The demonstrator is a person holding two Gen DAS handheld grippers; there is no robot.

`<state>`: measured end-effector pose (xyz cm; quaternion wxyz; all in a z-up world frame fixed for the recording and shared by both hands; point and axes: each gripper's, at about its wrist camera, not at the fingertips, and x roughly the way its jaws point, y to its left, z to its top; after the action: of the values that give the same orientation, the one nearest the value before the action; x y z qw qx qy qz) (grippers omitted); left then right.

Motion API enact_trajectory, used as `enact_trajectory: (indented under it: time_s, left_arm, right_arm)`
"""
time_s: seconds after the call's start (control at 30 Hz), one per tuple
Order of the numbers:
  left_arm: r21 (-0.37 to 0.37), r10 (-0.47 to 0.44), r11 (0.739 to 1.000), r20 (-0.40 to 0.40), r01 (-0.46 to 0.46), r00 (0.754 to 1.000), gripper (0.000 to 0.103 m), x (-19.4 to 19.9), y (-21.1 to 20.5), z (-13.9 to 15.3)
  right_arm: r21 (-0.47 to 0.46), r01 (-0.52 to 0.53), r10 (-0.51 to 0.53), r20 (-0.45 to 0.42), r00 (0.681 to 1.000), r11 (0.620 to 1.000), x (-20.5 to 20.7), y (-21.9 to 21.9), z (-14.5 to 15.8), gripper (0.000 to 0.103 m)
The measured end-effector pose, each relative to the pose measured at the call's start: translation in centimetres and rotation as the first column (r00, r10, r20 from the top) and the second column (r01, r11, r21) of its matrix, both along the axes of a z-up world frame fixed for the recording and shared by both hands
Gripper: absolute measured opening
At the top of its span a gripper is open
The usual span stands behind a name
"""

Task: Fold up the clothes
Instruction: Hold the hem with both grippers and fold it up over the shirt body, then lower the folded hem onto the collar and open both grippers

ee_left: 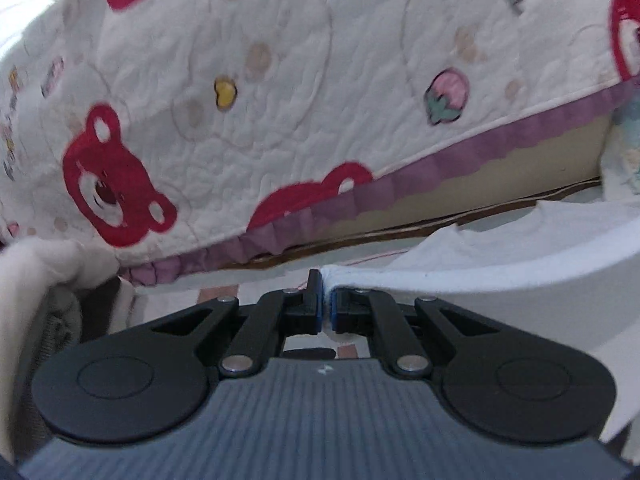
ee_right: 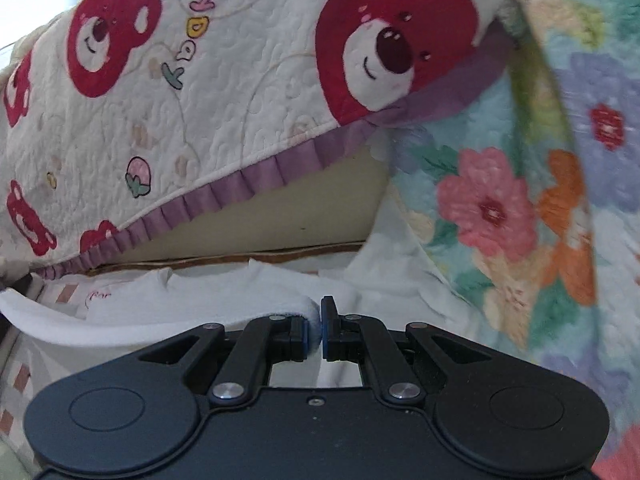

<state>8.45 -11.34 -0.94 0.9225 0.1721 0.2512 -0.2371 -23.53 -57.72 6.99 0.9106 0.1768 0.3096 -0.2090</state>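
Observation:
A white garment is stretched between my two grippers. In the left wrist view my left gripper is shut on one corner of its edge, and the cloth runs off to the right and down past the gripper body. In the right wrist view my right gripper is shut on another corner of the same white garment, which sweeps away to the left in a raised band. The rest of the garment sags below, partly hidden behind both gripper bodies.
A white quilt with red bear faces and a purple frill drapes over a bed ahead. A flowered blanket hangs at the right. A beige garment lies at the left. A checked sheet lies below.

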Motion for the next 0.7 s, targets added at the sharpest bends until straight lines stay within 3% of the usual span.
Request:
enact_trajectory:
  time_s: [0.1,0.27,0.43,0.7]
  left_arm:
    - [-0.027,0.015,1.000,-0.066,-0.017,0.998,0.004,2.3,-0.3,-1.8]
    - [0.047,-0.034,0.998,-0.064,0.037,0.997,0.004,4.5,-1.7,-4.8]
    - [-0.020,-0.011,1.000,-0.172,0.007,0.985,0.004,8.3,-2.7,-6.7]
    - [0.006,-0.043,0.999,-0.134,0.044,0.990,0.004,9.2,-5.5,-9.0]
  right_arm:
    - [-0.036,-0.008,0.005,-0.074,0.997,0.999,3.2,-1.0,-0.9,0.006]
    - [-0.087,-0.023,0.009,-0.165,0.986,0.996,8.2,-2.0,-2.2,0.006]
    - [-0.079,0.005,-0.020,-0.198,0.980,0.997,10.9,-3.3,-4.3,0.006]
    - [-0.161,-0.052,-0.011,-0.370,0.929,0.986,15.2,-5.0,-5.7,0.006]
